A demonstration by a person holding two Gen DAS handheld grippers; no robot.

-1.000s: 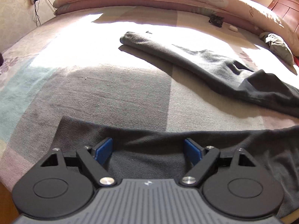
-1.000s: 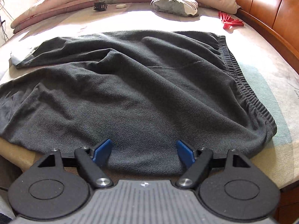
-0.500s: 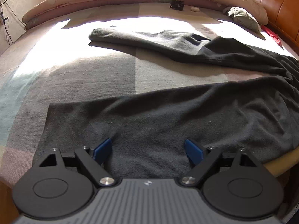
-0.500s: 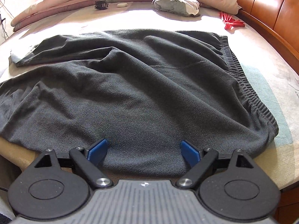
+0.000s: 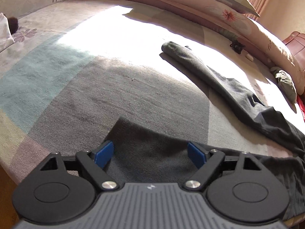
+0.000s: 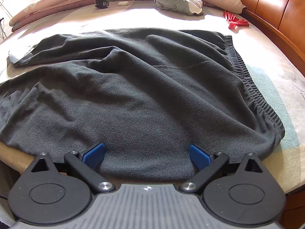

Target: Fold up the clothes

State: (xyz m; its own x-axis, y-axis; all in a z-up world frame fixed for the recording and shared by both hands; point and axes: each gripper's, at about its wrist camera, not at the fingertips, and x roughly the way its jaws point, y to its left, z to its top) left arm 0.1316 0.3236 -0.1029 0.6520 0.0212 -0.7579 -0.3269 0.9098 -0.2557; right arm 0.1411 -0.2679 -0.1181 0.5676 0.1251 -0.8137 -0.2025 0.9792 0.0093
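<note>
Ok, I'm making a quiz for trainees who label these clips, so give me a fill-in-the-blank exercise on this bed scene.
1. The dark grey trousers lie spread on a ____.
2. The jaws of the right gripper stand ____.
3. The clothes pegs near the wooden headboard are ____ in colour.
4. The pads of the left gripper are ____ in colour.

Missing words: bed; open; red; blue
</note>
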